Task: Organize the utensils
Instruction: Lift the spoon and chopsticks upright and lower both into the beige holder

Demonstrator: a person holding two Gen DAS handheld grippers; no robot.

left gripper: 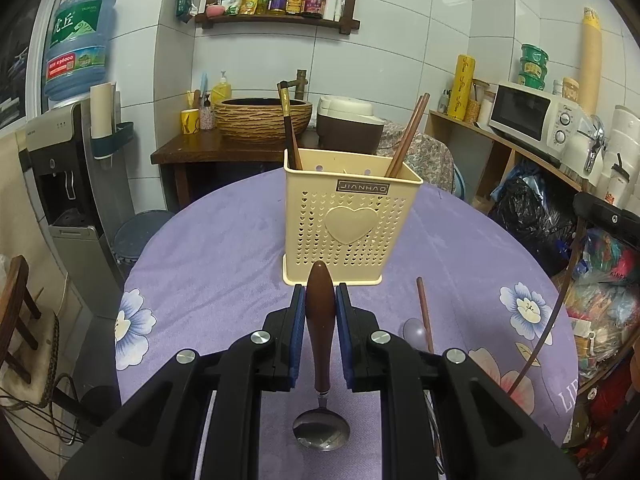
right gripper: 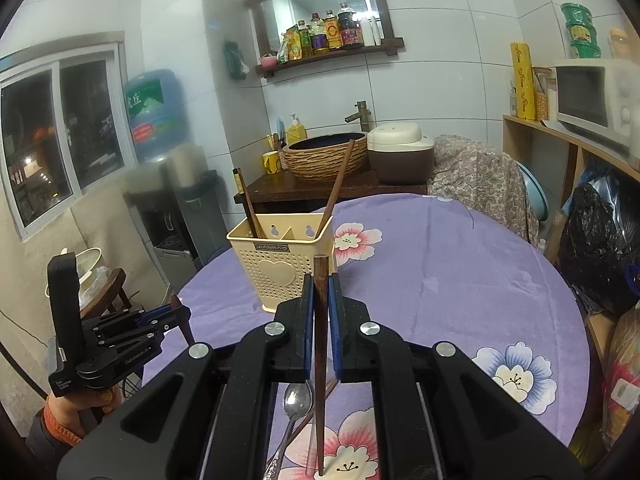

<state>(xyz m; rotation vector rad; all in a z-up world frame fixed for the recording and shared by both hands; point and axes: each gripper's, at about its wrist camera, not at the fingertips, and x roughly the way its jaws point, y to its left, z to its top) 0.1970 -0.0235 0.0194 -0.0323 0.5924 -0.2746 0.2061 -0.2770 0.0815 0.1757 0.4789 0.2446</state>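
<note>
A cream perforated utensil holder (left gripper: 352,228) stands on the round purple table (left gripper: 224,248), with dark chopsticks (left gripper: 408,136) leaning in its compartments. My left gripper (left gripper: 320,300) is shut on the brown handle of a spoon (left gripper: 320,320); its metal bowl (left gripper: 320,432) hangs toward the camera, just short of the holder. In the right wrist view my right gripper (right gripper: 320,292) is shut on a brown chopstick (right gripper: 319,360), held upright, near the holder (right gripper: 280,264). The left gripper (right gripper: 160,316) shows at the left. A metal spoon (right gripper: 296,404) lies on the table below.
A loose chopstick (left gripper: 424,312) and a pale spoon (left gripper: 416,332) lie on the cloth at the right. Behind the table stand a basin (left gripper: 264,120), a rice cooker (left gripper: 348,120), a water dispenser (left gripper: 64,160) and a shelf with a microwave (left gripper: 532,120). A chair (left gripper: 20,320) is at the left.
</note>
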